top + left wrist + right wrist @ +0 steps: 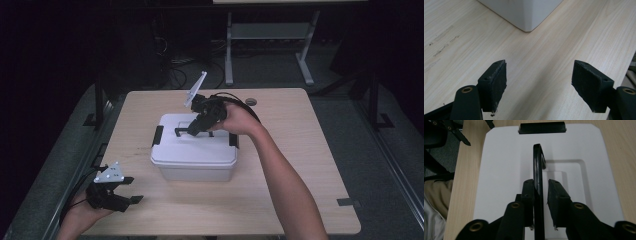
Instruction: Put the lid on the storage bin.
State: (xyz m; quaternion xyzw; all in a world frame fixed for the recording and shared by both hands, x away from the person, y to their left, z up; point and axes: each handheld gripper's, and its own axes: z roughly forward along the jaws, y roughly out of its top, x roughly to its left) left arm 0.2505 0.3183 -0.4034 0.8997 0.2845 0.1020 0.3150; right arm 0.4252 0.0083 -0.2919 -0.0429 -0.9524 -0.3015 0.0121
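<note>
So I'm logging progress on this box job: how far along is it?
Done: the black handle of the white lidded box is raised upright. In hand: the right tool straddles that handle, its jaws close on either side, though a small gap remains on one side. Left: the box sits on the table with its lid on and the black end latch looks down. The left tool waits open near the table's edge.

White box [524, 12] mostly beyond frame edge

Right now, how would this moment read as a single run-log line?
right tongs: straddling raised black handle of white lidded box, small gap one side | left tongs: open, over bare table near box corner
</note>
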